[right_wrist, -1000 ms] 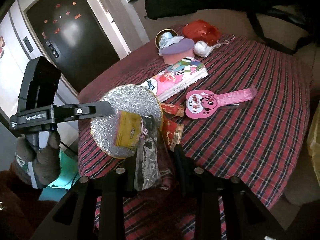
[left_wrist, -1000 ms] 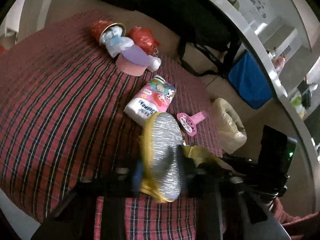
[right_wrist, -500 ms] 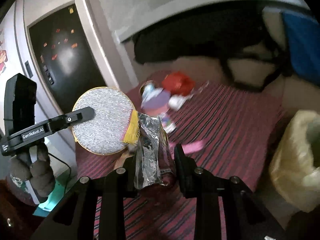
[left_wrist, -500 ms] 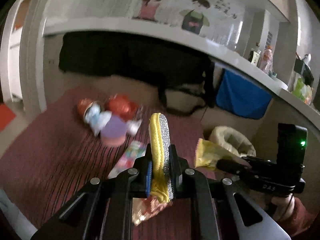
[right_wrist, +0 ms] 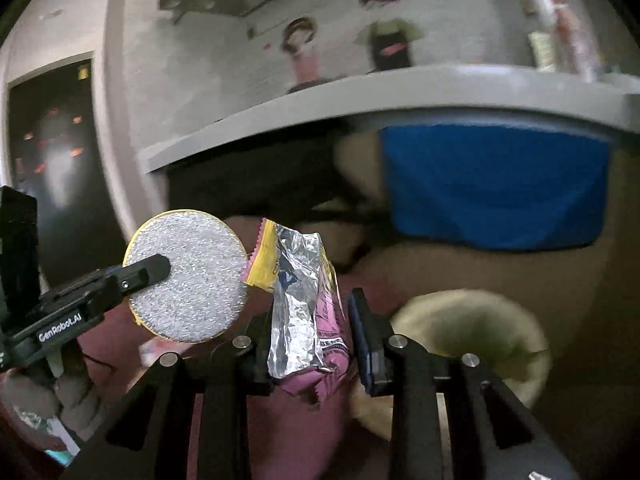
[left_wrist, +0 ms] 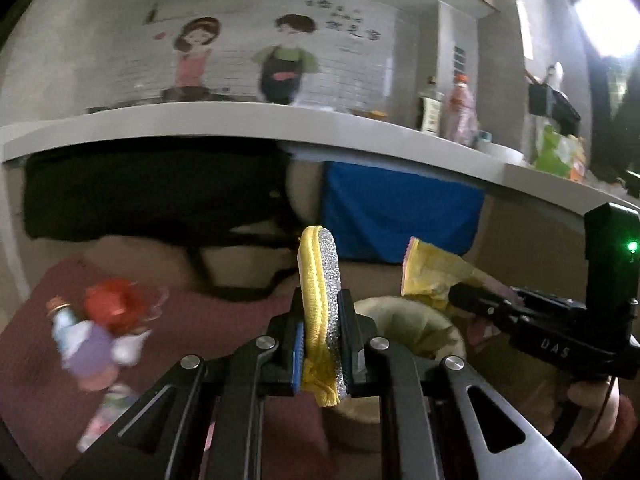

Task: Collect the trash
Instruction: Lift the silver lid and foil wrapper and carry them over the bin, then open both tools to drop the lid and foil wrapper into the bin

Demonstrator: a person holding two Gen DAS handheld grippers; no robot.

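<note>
My left gripper (left_wrist: 322, 320) is shut on a round silver glitter pad with a yellow rim (left_wrist: 320, 264), held edge-on above the red plaid table (left_wrist: 36, 344). The right wrist view shows the pad's flat face (right_wrist: 192, 276) with a left finger (right_wrist: 148, 270) across it. My right gripper (right_wrist: 316, 320) is shut on crumpled snack wrappers (right_wrist: 298, 280) of silver foil, yellow and pink. Both loads hang near a pale bag-lined trash bin (right_wrist: 520, 332), which sits below and to the right. In the left wrist view the bin (left_wrist: 400, 316) lies just behind the pad.
A doll-like bottle, a purple lid and a red bag (left_wrist: 108, 308) lie blurred at the table's far left, with a tissue pack (left_wrist: 108, 412) nearer. Behind are a black bag (left_wrist: 152, 192), a blue cloth (left_wrist: 400, 208) and a white counter (left_wrist: 240, 124) with bottles.
Both grippers rose off the table and swung right toward the bin, each keeping its load. The left gripper rolled, so the pad now stands edge-on.
</note>
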